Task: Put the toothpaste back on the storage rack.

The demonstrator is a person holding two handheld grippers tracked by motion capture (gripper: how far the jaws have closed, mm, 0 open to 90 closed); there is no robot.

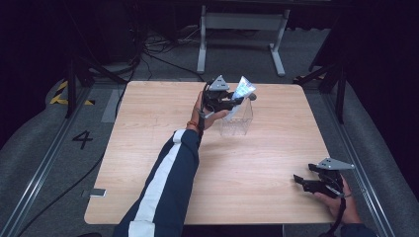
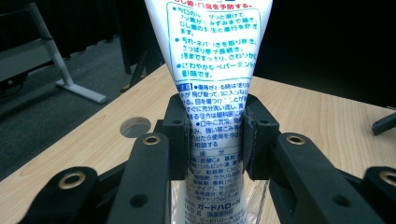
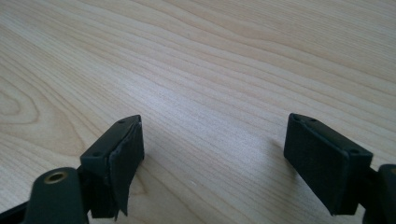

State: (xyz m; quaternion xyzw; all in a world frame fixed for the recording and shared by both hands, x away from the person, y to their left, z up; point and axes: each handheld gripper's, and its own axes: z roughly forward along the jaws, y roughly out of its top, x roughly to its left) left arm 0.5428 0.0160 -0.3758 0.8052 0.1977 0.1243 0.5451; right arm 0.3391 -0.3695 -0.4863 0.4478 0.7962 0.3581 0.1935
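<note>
The left hand-held gripper (image 2: 212,140) clamps a toothpaste tube (image 2: 212,84) over a clear plastic container (image 1: 237,120) mid-tabletop (image 1: 148,128). The right hand-held gripper (image 3: 212,154), jaws spread, rests near the tabletop's right edge.

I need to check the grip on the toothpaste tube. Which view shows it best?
The left gripper view: the tube sits close up, clamped between the left gripper jaws, print readable. The high view shows it small, over a clear container. The right gripper view shows bare table.
</note>
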